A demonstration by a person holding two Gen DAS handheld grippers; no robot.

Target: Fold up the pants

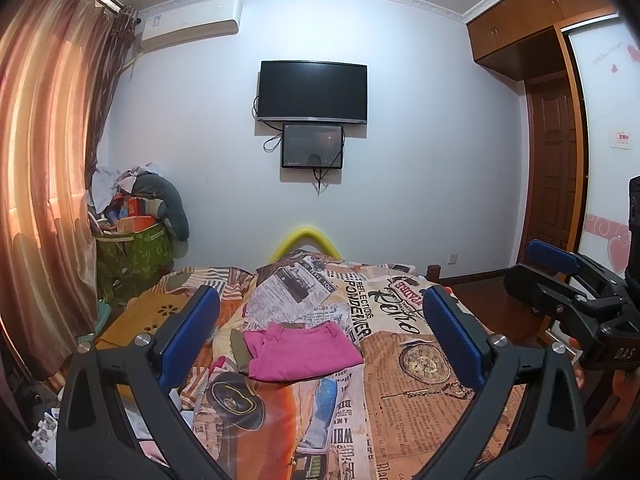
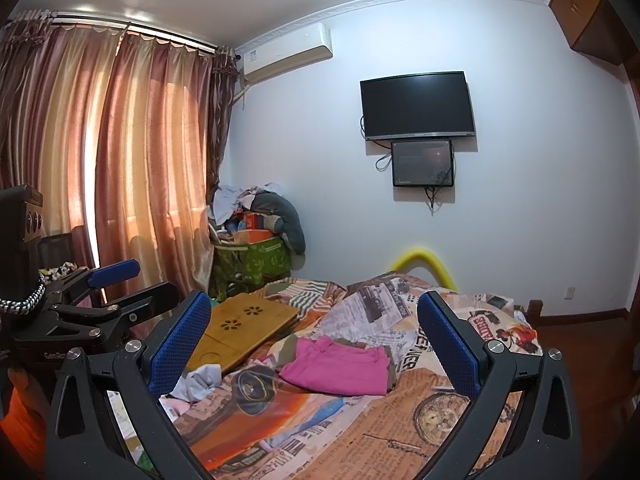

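Left wrist view looks out between the wide-apart blue pads of the left hand-held gripper (image 1: 320,336), which holds nothing and hangs above the bed (image 1: 440,392). At that view's right edge the right hand-held gripper (image 1: 536,264) shows side-on; in its own view (image 2: 314,344) its pads are just as wide and empty. Beyond both, on the printed bedcover, lie the pink pants (image 1: 301,350), also seen from the right wrist (image 2: 340,368). They sit as a compact, roughly square bundle, layers stacked, with a darker cloth (image 1: 239,350) just beside them on the left. Further left rests a wooden lap tray (image 2: 244,324); past the bed's foot are a green bin (image 1: 134,254) heaped with clothes, curtains and a wall TV (image 1: 313,93).

Judging by the neat stack, the folding looks done or nearly so, with both grippers drawn clear. If anything remains, it calls for lowering one gripper to the near edge, pinching all layers together and either squaring the bundle or making one last fold; the top layer could slip if only part is caught.
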